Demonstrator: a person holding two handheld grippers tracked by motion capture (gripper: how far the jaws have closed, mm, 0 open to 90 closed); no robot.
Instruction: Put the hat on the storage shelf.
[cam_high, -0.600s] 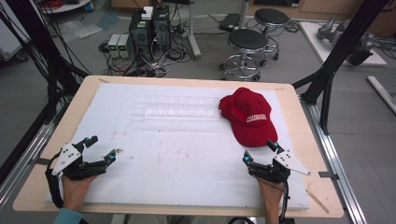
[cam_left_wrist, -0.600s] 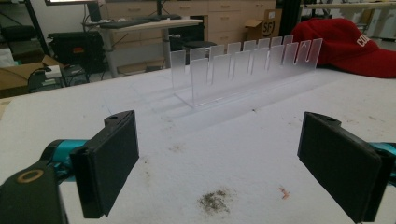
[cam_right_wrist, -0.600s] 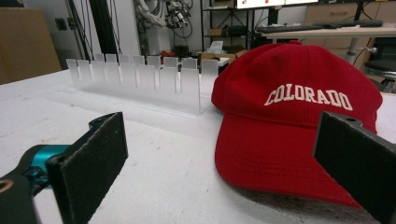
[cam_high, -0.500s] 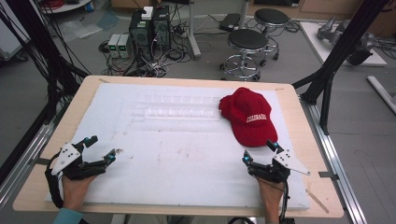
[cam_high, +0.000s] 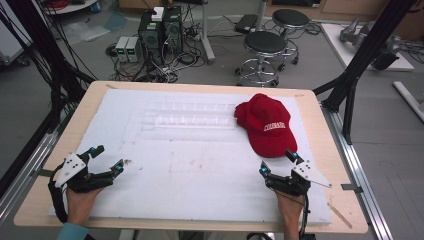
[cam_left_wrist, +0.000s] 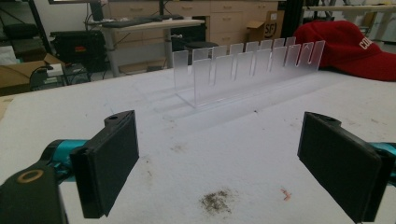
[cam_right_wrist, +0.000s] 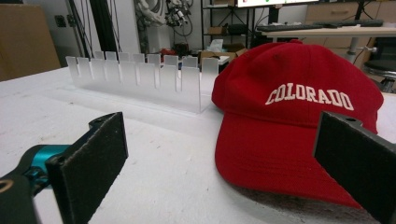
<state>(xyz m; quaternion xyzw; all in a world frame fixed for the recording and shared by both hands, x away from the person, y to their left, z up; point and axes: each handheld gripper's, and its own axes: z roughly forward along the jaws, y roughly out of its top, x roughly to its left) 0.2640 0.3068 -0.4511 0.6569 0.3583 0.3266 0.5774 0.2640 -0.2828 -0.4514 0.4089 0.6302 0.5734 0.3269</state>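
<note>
Left gripper (cam_high: 106, 159): rests at the near left of the bench (cam_high: 45, 200), jaws spread wide with nothing between them; it points toward the clear rack.
Right gripper (cam_high: 278, 163): rests at the near right of the bench, jaws released and empty, aimed at the red cap; the cap's brim lies just beyond the jaw tips in the right gripper view.
White pad (cam_high: 190, 170): covers most of the bench top, with a few dark smudges near the front.
Red cap (cam_high: 267, 131): lies flat on the pad at the right, brim toward the person, crown farther back, white lettering on the front; just ahead of the right gripper, apart from it.
Clear slotted rack (cam_high: 187, 116): stands on the pad in the middle far part, its right end just beside the cap's crown; slots look empty.
Step in hand: a start pose, it seems; nothing is gripped yet.
Next move: likely the right gripper goes forward to the brim, low and level, so the jaws can close over its edge; the left is free to steady the cap or rack.
</note>
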